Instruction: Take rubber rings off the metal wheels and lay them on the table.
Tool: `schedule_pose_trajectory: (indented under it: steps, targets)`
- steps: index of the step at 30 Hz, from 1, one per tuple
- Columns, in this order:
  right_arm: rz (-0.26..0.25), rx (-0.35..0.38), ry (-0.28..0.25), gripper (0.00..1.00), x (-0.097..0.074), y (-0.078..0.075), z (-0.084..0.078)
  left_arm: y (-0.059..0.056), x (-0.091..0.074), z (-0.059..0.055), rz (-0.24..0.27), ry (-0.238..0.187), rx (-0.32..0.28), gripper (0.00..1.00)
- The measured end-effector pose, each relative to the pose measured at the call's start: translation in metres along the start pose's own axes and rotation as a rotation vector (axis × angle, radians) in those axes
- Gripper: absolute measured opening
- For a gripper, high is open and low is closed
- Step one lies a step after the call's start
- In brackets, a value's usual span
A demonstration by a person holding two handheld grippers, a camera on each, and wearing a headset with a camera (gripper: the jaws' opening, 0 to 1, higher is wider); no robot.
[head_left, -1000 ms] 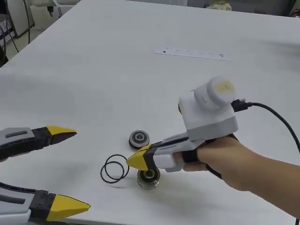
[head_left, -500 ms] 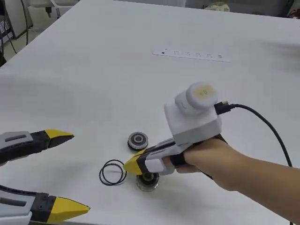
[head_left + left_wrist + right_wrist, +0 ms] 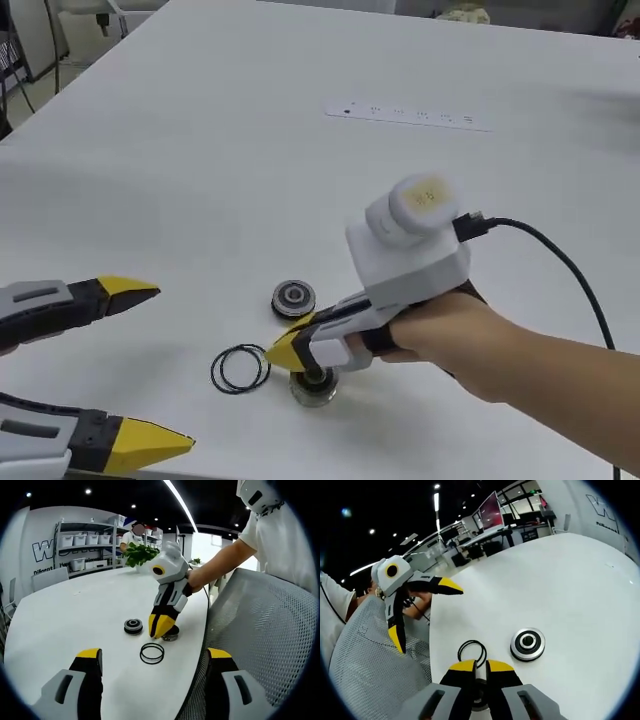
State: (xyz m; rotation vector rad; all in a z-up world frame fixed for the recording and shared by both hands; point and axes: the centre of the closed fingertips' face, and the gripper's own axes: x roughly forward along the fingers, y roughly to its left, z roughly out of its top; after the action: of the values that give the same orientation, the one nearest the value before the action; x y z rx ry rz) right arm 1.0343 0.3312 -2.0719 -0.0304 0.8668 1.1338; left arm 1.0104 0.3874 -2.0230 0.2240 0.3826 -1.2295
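right gripper (image 3: 287,348) is held in a hand (image 3: 450,335), its yellow tips lowered over the first wheel (image 3: 315,388) on the white table (image 3: 200,150). in the right gripper view its jaws are drawn close together, a thin slot left between them, and the wheel is seen dark in that slot. whether anything is pinched cannot be told.

left gripper (image 3: 150,365) is held low at the near left of the head view, jaws spread wide, nothing between them. it is kept well apart from the wheels.

rubber rings (image 3: 240,368) are laid flat on the table just beside the first wheel, on the side toward the left gripper. two thin black loops are seen, overlapped. they are touched by neither gripper.

second wheel (image 3: 295,297) is set flat on the table just beyond the first, near it but apart, metal rim with a dark middle. whether a ring is carried on it cannot be told.

a white power strip (image 3: 410,115) is laid far across the table. a grey mesh chair back (image 3: 260,620) is seen at the table's edge in the left gripper view.
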Motion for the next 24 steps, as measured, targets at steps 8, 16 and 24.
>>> schedule_pose_trajectory:
  steps: [8,16,24]
  targets:
    - [-0.033,-0.022,-0.025,0.06,-0.017,-0.009,0.002,0.004,0.003,0.004,-0.001,-0.004,0.009,0.8]
    - [-0.043,-0.045,-0.064,0.11,-0.035,-0.018,0.003,0.011,0.01,0.007,-0.025,0.028,0.062,0.76]
    - [-0.059,-0.077,-0.102,0.17,-0.047,-0.026,0.005,0.024,0.023,0.015,-0.046,0.042,0.105,0.67]
